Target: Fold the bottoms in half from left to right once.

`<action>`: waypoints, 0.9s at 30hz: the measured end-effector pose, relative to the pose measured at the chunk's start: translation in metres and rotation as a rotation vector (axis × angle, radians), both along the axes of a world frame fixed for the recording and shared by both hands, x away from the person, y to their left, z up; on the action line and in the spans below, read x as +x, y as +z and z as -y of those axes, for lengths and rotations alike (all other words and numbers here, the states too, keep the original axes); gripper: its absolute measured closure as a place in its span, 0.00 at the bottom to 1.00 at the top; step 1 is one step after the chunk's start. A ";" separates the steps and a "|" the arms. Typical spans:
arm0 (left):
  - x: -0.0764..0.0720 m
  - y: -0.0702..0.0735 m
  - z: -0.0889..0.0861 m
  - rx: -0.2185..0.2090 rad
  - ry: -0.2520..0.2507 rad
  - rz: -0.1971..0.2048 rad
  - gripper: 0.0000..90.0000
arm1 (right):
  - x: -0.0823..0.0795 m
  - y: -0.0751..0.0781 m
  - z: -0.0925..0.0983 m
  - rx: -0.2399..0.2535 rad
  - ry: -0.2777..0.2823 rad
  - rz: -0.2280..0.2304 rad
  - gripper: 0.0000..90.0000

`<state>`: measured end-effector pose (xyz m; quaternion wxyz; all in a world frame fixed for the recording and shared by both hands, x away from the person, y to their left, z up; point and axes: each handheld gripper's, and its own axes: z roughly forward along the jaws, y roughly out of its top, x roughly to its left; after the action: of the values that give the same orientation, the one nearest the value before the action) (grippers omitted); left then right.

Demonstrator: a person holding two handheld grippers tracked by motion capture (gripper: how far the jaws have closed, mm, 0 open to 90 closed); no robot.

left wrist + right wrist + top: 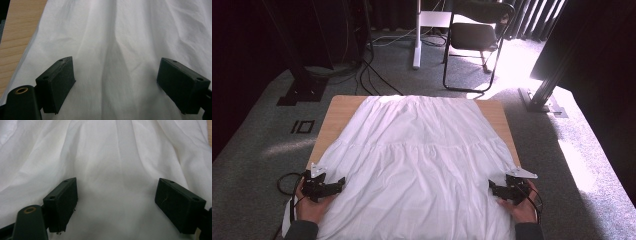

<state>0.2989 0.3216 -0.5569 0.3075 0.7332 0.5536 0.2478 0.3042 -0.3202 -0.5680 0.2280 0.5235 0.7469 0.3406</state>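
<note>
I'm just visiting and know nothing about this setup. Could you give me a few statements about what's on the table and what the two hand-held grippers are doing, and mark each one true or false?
1. A white garment lies spread over the wooden table. True.
2. The left gripper is clamped shut on the cloth. False: its jaws stand wide apart, with cloth lying between them in the left gripper view.
3. The right gripper is at the garment's near right edge with its jaws open. True.
4. The garment is folded into a small square. False: it lies flat and covers most of the tabletop.
5. A dark folding chair stands on the carpet beyond the table. True.
</note>
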 end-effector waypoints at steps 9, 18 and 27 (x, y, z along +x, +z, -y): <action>-0.001 0.001 -0.001 -0.005 0.008 0.014 0.25 | 0.000 0.000 0.000 0.000 0.000 0.000 0.19; -0.007 0.027 -0.021 -0.035 0.030 0.090 0.24 | 0.000 0.000 0.000 0.001 0.000 0.000 0.20; 0.012 0.012 -0.039 -0.033 0.062 -0.010 0.05 | 0.000 0.000 0.000 0.001 0.000 0.000 0.20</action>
<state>0.3108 0.3603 -0.5447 0.3088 0.7119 0.5816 0.2442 0.3041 -0.3201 -0.5681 0.2276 0.5236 0.7469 0.3410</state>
